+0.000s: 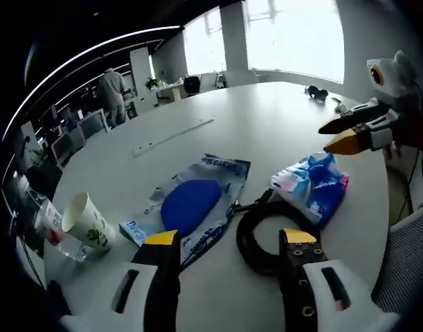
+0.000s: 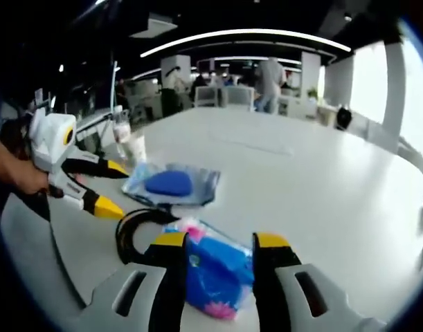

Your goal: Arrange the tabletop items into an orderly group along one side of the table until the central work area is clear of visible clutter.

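A clear packet with a blue oval pad (image 1: 190,204) (image 2: 171,183) lies mid-table. Beside it is a coiled black cable (image 1: 266,238) (image 2: 136,232), then a blue and pink packet (image 1: 311,183) (image 2: 214,273). A white paper cup (image 1: 86,221) (image 2: 135,146) stands near the table edge. My left gripper (image 1: 230,238) (image 2: 113,188) is open and hovers just short of the pad packet and the cable. My right gripper (image 2: 221,242) (image 1: 332,138) is open, held a little above the blue and pink packet, which shows between its jaws.
A clear glass (image 1: 52,227) stands by the paper cup. A long pale strip (image 1: 173,137) lies farther out on the white table (image 1: 266,117), with small dark items (image 1: 316,91) at its far edge. A grey chair (image 1: 408,256) is near. A person (image 1: 114,93) stands far off.
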`<control>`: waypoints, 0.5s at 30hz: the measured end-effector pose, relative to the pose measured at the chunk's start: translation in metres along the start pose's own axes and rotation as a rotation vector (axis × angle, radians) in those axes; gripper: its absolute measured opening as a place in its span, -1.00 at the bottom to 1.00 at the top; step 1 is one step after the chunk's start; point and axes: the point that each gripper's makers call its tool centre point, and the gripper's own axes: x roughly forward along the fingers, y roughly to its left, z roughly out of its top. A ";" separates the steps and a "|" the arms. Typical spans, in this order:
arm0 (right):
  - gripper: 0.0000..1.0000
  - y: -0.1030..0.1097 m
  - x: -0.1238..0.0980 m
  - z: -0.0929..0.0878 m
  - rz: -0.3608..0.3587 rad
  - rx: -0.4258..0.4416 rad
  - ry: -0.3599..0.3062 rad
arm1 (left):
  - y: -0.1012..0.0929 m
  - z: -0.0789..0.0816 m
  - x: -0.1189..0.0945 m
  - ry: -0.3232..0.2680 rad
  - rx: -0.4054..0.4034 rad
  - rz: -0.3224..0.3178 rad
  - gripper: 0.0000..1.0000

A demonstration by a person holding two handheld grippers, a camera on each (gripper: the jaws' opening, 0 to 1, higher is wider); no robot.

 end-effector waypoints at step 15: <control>-0.20 0.014 0.020 0.018 0.070 -0.019 -0.015 | 0.028 -0.016 -0.008 0.020 -0.087 0.067 0.11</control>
